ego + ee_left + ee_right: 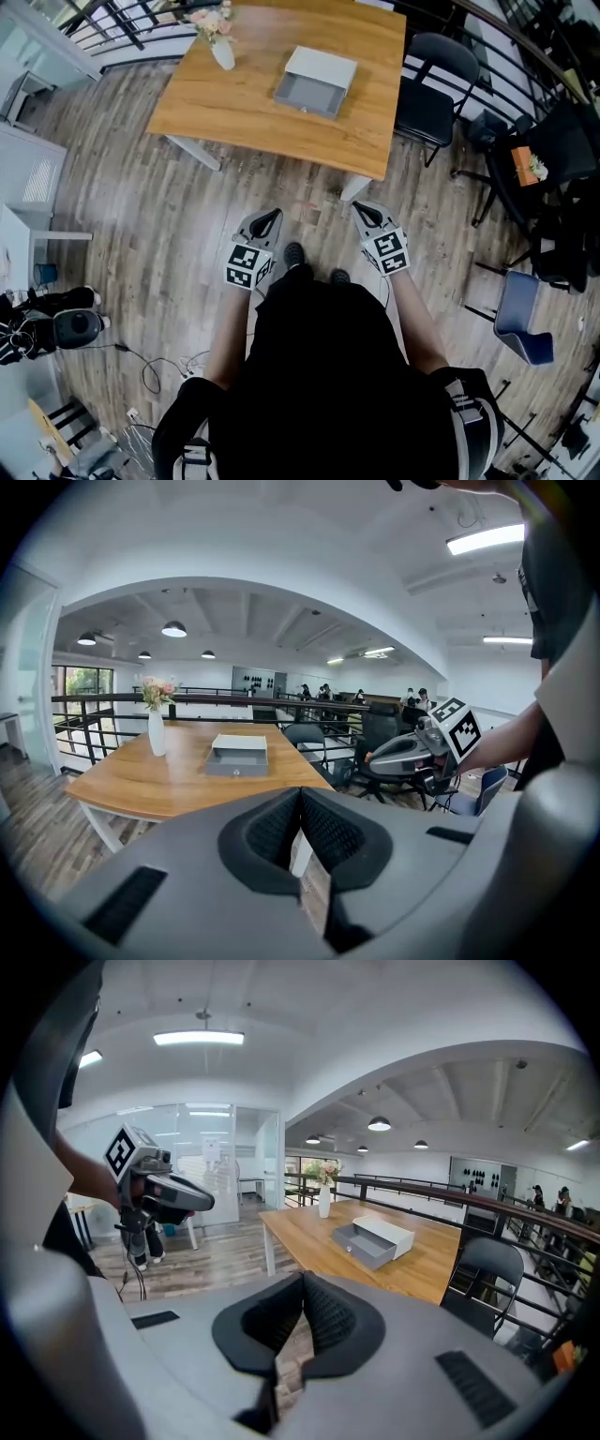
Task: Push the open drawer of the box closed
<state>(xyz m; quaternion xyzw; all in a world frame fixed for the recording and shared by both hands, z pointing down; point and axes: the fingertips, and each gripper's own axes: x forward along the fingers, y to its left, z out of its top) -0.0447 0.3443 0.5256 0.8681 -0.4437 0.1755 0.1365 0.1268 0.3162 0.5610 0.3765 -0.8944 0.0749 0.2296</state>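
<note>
As it juts toward the person, grey drawer [309,95], white box [322,66].

**Table top** [281,117]: wood, warm orange-brown, visible grain, smooth with a low sheen.

**Box** [324,64]: white, smooth, matt. The material cannot be told.

**Drawer** [309,94]: grey, smooth, matt. It has a small bright knob [303,110] that looks metallic.

**Vase** [223,54]: white, smooth, slightly glossy.

**Floor** [169,225]: grey-brown wood planks with streaked grain and a dull finish.

**Left gripper** [268,221] and **right gripper** [367,214]: grey shells that look like smooth, matt plastic. The pads [333,834] are black, finely ribbed and matt.

**Chair** [427,111]: black seat, matt.
</note>
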